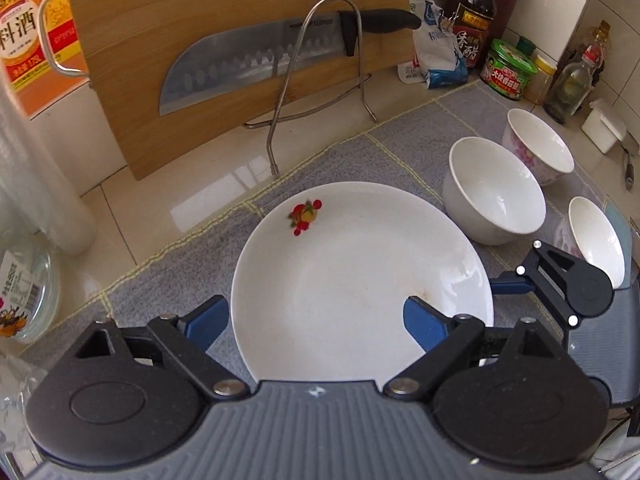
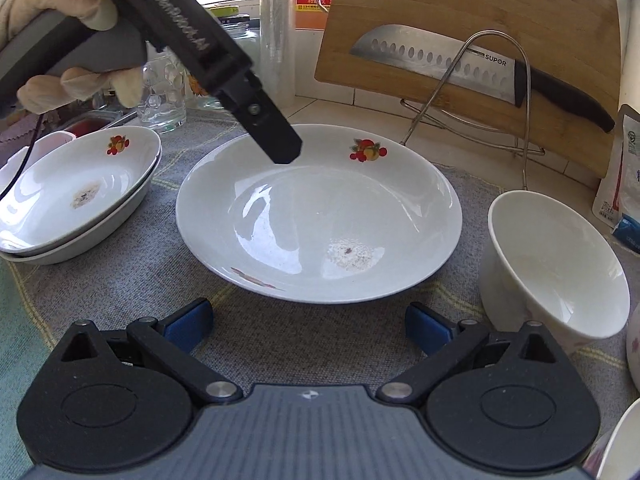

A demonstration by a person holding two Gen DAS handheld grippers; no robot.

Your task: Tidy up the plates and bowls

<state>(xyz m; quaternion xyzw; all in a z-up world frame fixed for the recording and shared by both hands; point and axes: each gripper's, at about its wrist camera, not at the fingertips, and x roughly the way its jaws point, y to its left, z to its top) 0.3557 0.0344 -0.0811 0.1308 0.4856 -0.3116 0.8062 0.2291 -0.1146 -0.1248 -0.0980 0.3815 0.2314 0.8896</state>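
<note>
Reaching for the lone plate (image 1: 360,272) is the step I judge to be in hand: it lies flat on the grey cloth (image 1: 168,276) in the middle of the surface, and it looks meant to join the stack of plates (image 2: 76,196) at nine o'clock of it in the right wrist view.

My left tool (image 1: 316,328) points steeply down over the plate's near rim, jaws about half open and holding nothing. One blue pad (image 1: 424,326) hangs above the plate's inside at about five o'clock, the other pad sits outside the rim at about eight o'clock; neither seems to press on the china. Whether the rim is truly between them in depth I cannot tell.

My right tool (image 2: 310,326) sits lower on the near side, at six o'clock of the plate, jaws also apart and empty, its pads clear of the rim over bare cloth. From there the left tool shows as a dark finger (image 2: 276,140) slanting down from eleven o'clock toward the plate's far part, my gloved hand (image 2: 60,40) gripping its handle.

Next, I think, the left tool must settle so the rim lies between the pads, then close firmly; the glazed rim is thin and slippery. Three bowls stand to the plate's right: a plain bowl (image 1: 494,192) at two o'clock, a flowered bowl (image 1: 538,146) beyond it, a third bowl (image 1: 596,236) at three o'clock. The plain one is close, so the lift should avoid it.
</note>
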